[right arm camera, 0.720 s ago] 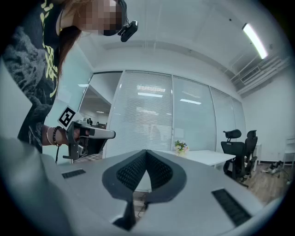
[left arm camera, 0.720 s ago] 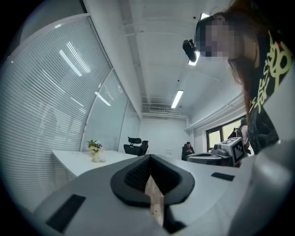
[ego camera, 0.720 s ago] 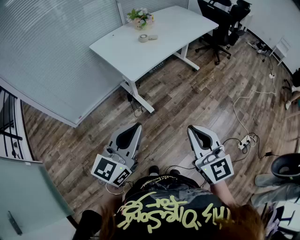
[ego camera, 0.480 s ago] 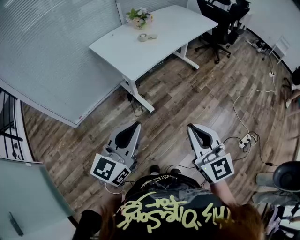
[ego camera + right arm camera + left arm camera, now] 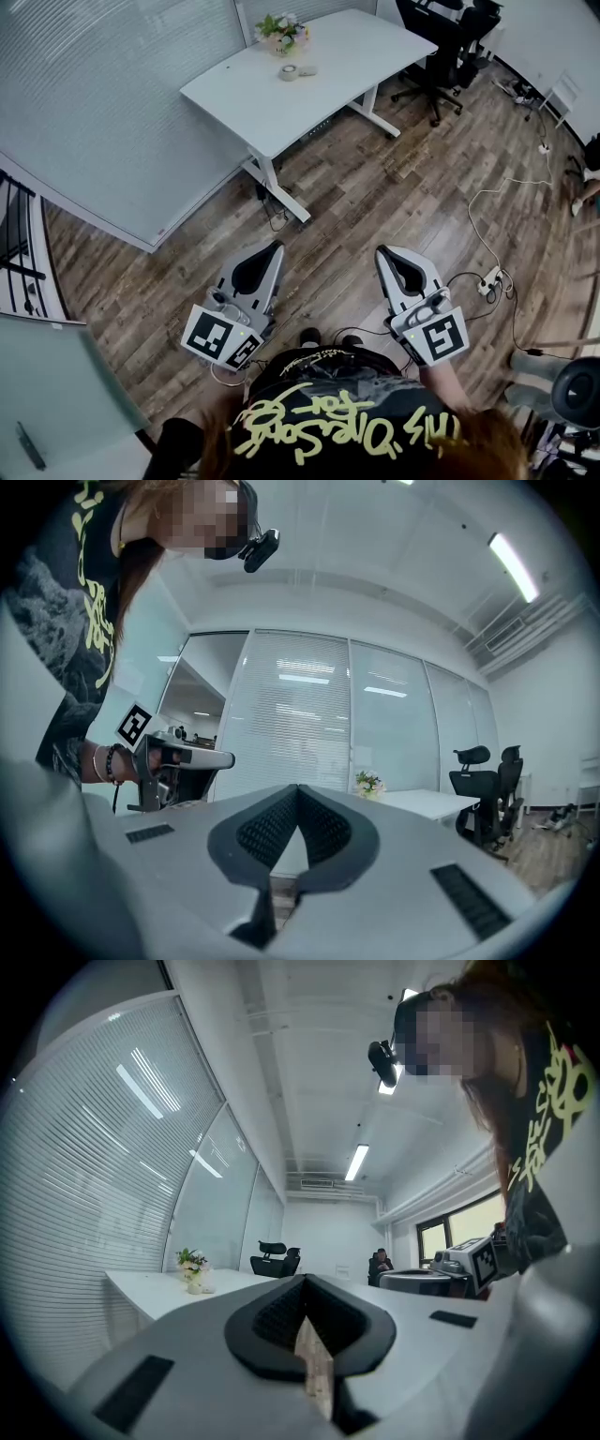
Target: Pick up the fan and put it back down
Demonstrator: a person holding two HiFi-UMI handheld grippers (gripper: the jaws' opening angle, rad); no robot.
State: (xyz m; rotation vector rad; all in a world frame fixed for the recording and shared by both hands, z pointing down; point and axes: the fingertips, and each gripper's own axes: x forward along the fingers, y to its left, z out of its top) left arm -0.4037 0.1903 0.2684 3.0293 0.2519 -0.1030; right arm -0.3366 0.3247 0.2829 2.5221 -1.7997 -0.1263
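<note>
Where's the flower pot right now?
In the head view, the flower pot stands at the white desk's far edge, top centre, just behind the tape roll.

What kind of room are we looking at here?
Most likely an office: a white rectangular desk, black swivel chairs beyond it, and a glass partition wall with slatted blinds, all over wood-plank flooring.

The dark round object (image 5: 578, 394) at the right edge now lies farther from the power strip (image 5: 491, 280), down toward the lower right corner, where before it sat just below and right of the strip. The black cable (image 5: 515, 323) now runs farther down the floor below the strip, and a thin straight line leads from its end to the right edge.
</note>
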